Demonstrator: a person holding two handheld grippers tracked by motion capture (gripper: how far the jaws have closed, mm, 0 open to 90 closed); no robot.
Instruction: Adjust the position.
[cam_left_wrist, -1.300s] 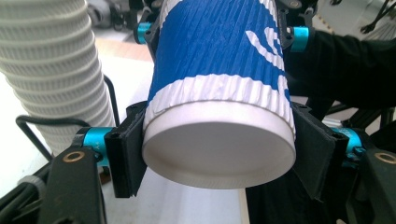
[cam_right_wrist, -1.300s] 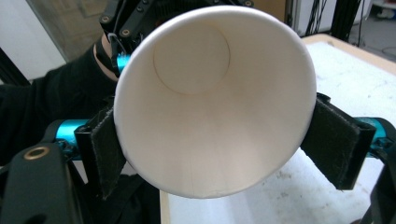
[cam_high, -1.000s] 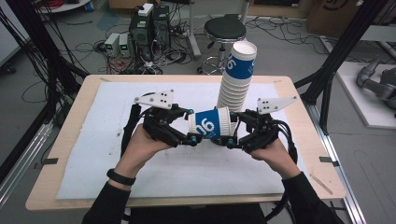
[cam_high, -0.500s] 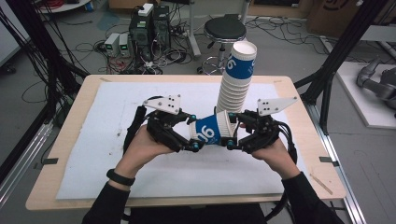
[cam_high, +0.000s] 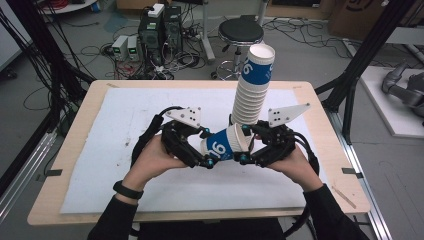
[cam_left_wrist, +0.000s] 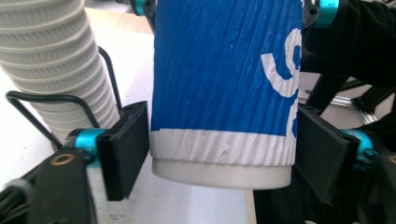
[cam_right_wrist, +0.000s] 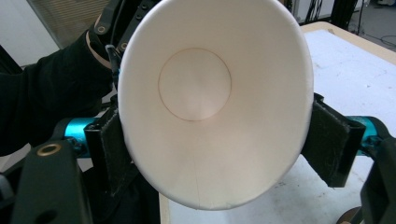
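Since a second ago my right claw (cam_high: 246, 146) has been closing on the rim of the blue cup (cam_high: 223, 145), held sideways above the surface (cam_high: 125, 115) while my left claw (cam_high: 206, 152) pinches its base, apparently for a hand-over.

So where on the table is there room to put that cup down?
The white mat is bare on its whole left side, from the left tool out to the table edge, and along the near strip in front of both hands. It is crowded mid-table: the cup held between both tools sits right beside the tall cup stack, with the right tool close by.
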